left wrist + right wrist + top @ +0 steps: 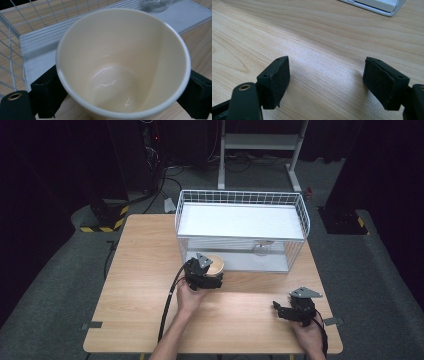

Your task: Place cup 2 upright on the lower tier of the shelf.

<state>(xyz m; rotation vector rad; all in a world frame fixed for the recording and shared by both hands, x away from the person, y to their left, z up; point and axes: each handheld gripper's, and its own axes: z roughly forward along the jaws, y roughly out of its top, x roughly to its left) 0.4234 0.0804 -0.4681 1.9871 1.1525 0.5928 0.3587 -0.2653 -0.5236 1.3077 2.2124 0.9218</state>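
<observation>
Left gripper (212, 272) clamps cream cup (122, 62) (between both jaws).

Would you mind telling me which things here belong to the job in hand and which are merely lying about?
In the job:
- cream cup, gripped by the left gripper
- wire rack, just ahead of it

Lying about:
- clear glass under the rack's shelf
- right gripper, open and empty over the table

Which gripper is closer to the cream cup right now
Left. The left gripper has its jaws around the cream cup, in front of the wire rack. The right gripper sits open over the bare table, well off to the cup's right.
</observation>
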